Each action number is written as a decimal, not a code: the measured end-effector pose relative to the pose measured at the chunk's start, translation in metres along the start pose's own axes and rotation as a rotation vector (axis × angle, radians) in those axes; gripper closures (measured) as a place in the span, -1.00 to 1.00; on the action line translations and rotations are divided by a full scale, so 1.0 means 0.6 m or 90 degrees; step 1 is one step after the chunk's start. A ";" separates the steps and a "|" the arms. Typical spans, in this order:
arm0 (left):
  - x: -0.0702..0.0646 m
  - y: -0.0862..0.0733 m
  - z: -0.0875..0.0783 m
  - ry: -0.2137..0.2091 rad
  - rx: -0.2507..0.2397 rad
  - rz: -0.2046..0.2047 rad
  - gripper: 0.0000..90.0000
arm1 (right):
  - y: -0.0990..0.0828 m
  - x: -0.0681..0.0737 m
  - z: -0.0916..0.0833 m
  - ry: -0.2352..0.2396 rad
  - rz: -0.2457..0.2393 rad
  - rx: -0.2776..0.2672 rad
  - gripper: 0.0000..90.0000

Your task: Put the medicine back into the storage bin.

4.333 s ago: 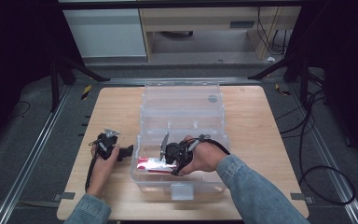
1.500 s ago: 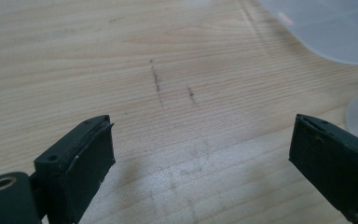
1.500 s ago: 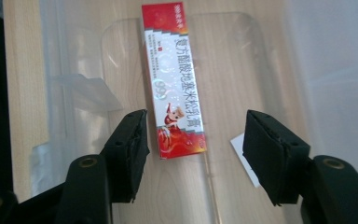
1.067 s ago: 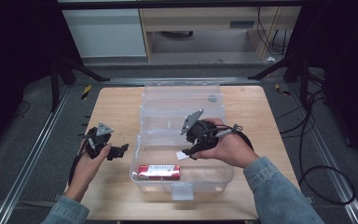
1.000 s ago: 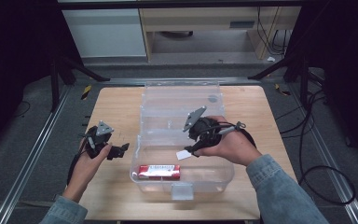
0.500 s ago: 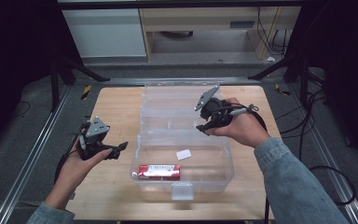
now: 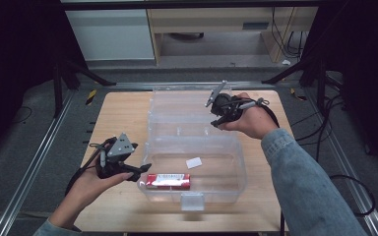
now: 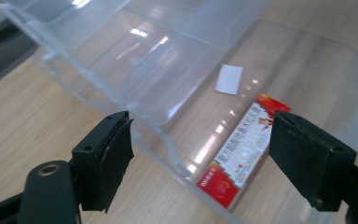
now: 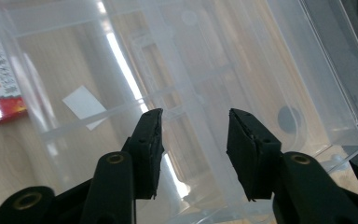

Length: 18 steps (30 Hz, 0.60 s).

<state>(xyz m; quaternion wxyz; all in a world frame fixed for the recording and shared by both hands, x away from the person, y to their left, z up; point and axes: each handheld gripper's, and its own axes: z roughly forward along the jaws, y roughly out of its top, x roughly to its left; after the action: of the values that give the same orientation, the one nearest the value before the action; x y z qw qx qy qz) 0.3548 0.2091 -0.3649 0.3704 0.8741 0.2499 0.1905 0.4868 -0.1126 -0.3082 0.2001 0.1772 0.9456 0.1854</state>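
One clear plastic box (image 7: 197,162) stood open at the middle of the wooden table (image 7: 123,118), its lid (image 7: 187,105) laid back toward the far edge. Inside the box lay two things: one red packet (image 7: 168,181) along the near wall and one small white card (image 7: 194,162) near the middle of the floor. Two grippers were held above the table. The left gripper (image 7: 145,169) hung just outside the box's left near corner, its jaws wide apart with nothing between them, having just been closing a little. The right gripper (image 7: 215,123) hovered over the lid near its right edge, its jaws narrower, likewise empty and just closing. The printing on the packet was too blurred to read. The box walls were smooth and see-through with moulded ribs; the gripper pads (image 9: 149,140) were black and flat.
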 end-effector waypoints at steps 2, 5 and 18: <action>-0.008 0.002 0.004 -0.009 0.005 0.009 -0.54 | -0.001 -0.006 0.007 0.000 0.005 0.010 0.25; -0.023 0.004 0.009 -0.031 0.011 0.024 -0.54 | -0.003 -0.018 0.021 0.012 0.012 0.021 0.26; -0.056 -0.017 0.025 -0.092 0.068 0.069 -0.39 | -0.009 -0.025 0.038 0.024 -0.008 0.048 0.54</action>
<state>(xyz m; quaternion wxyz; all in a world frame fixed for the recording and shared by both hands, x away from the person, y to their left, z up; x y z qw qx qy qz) 0.3323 0.1878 -0.3873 0.3292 0.9163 0.1849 0.1333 0.5082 -0.1169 -0.3252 0.1766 0.1750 0.9567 0.1513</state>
